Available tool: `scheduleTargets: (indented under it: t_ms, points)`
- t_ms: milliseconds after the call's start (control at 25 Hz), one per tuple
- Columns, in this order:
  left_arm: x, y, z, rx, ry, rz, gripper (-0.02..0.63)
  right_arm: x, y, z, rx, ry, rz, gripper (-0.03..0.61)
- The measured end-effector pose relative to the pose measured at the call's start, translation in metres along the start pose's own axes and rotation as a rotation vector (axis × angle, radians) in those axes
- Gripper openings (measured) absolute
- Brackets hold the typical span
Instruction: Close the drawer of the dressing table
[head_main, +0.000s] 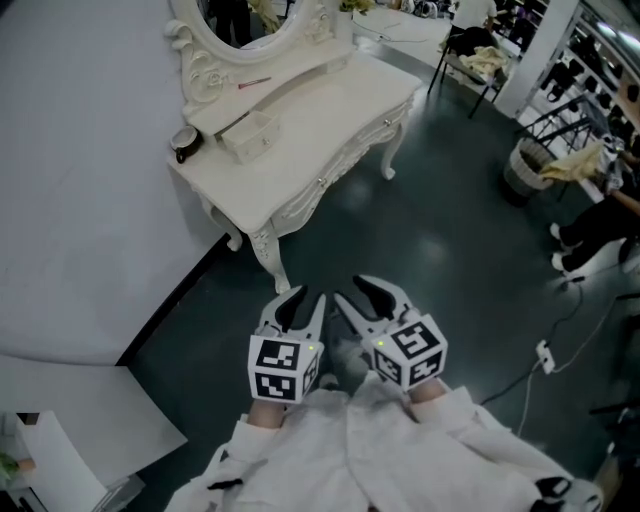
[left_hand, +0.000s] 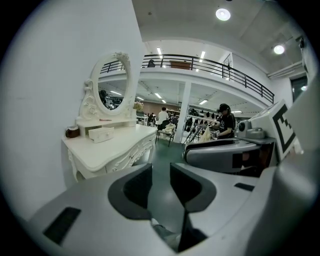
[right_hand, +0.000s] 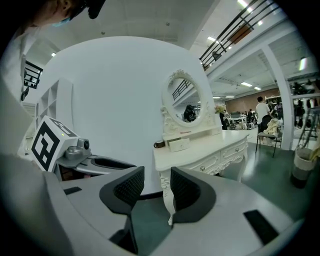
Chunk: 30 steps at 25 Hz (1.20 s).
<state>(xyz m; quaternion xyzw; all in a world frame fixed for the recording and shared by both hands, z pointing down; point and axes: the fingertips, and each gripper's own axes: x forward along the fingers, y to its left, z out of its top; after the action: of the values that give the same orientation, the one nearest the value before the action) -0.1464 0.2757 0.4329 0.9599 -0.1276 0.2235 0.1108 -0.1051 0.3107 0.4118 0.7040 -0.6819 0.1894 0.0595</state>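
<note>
The white dressing table (head_main: 300, 150) with its oval mirror (head_main: 250, 20) stands against the white wall, some way ahead of both grippers. A small drawer (head_main: 250, 135) on its top shelf unit sticks out; it also shows as the drawer (left_hand: 101, 134) in the left gripper view and the drawer (right_hand: 178, 144) in the right gripper view. My left gripper (head_main: 303, 303) and right gripper (head_main: 365, 298) hang side by side over the dark floor, short of the table's near leg. Both are open with nothing between the jaws, as the left gripper (left_hand: 161, 172) and right gripper (right_hand: 157, 182) views show.
A dark jar (head_main: 186, 143) sits on the table's near left corner. Beyond the table are a chair with clothes (head_main: 480, 60), a round bin (head_main: 530, 165) and a seated person (head_main: 600, 225). A cable with a power strip (head_main: 545, 355) lies on the floor at the right.
</note>
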Motion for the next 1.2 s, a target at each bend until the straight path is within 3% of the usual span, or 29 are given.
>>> scheduleTargets:
  t_ms: [320,880,1200]
  points:
    - [0.053,0.04,0.031,-0.008,0.0,0.042,0.109,0.05,-0.056,0.029,-0.018,0.005,0.016,0.156]
    - [0.166,0.111,0.127,-0.044,-0.04,0.159,0.109,0.149,-0.165,0.115,-0.094,-0.01,0.136,0.156]
    - [0.2,0.127,0.142,-0.066,-0.032,0.196,0.109,0.171,-0.202,0.121,-0.068,0.001,0.153,0.156]
